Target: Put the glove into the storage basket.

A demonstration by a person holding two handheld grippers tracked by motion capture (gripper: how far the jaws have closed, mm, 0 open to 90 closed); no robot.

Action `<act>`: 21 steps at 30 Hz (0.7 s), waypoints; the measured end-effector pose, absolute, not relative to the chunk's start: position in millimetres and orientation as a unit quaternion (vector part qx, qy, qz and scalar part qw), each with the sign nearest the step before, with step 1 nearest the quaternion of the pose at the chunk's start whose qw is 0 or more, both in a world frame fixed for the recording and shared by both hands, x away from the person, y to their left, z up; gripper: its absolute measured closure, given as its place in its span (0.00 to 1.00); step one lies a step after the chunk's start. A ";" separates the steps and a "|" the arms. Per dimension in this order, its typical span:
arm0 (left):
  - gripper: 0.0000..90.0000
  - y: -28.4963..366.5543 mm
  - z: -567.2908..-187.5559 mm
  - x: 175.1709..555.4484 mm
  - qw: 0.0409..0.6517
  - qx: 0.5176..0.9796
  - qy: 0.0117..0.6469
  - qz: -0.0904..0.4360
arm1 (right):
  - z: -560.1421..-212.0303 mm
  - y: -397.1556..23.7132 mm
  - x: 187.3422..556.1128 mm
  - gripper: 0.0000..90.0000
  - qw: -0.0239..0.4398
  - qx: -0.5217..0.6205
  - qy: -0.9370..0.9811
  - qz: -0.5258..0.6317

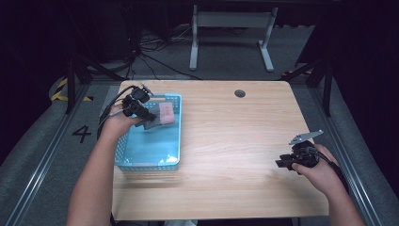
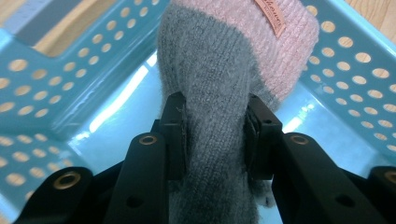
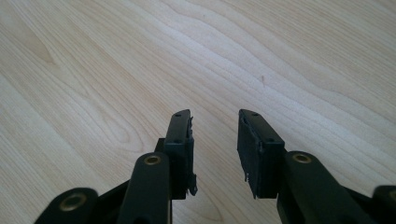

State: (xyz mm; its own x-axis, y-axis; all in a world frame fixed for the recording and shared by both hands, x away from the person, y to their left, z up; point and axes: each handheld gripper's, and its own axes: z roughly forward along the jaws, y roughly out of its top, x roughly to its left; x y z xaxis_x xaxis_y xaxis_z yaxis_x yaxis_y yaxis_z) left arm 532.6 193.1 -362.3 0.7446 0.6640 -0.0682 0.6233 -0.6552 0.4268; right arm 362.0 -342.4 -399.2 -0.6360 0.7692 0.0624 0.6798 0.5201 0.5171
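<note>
A knitted grey sock with a pink cuff (image 2: 219, 70) hangs inside the light blue perforated basket (image 1: 127, 150), the cuff bearing a small tan label. My left gripper (image 2: 215, 126) is shut on the grey part, both pads pressed into the wool. From above, the same left gripper (image 1: 143, 115) reaches over the basket's far end with the sock (image 1: 164, 114) held just past its jaws. My right gripper (image 1: 282, 163) rests low over the bare wood near the table's right edge. Its jaws stand apart with nothing between them, as the right gripper (image 3: 215, 126) view confirms.
The basket stands on the left part of the wooden table (image 1: 226, 136), its floor bare in the near half. A round cable hole (image 1: 240, 93) lies at the back middle. Beyond the table a white metal frame (image 1: 230, 33) stands on the grey floor.
</note>
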 end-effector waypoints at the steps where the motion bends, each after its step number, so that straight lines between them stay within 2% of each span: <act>1: 0.74 193.1 -362.3 532.6 0.217 0.909 0.354 0.047 | -399.6 -342.2 361.7 0.73 0.087 0.418 0.867 0.255; 21: 0.71 170.5 -397.5 549.8 0.166 0.934 0.315 0.036 | -404.5 -339.2 363.4 0.73 0.088 0.418 0.869 0.249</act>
State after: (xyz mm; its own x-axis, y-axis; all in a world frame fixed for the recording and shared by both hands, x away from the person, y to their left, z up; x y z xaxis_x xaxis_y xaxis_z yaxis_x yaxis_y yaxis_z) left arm 549.8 170.5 -397.5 0.7986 0.6008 -0.0372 0.5766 -0.7459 0.3335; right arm 363.4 -339.2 -404.5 -0.6355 0.7701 0.0553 0.6830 0.5273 0.5054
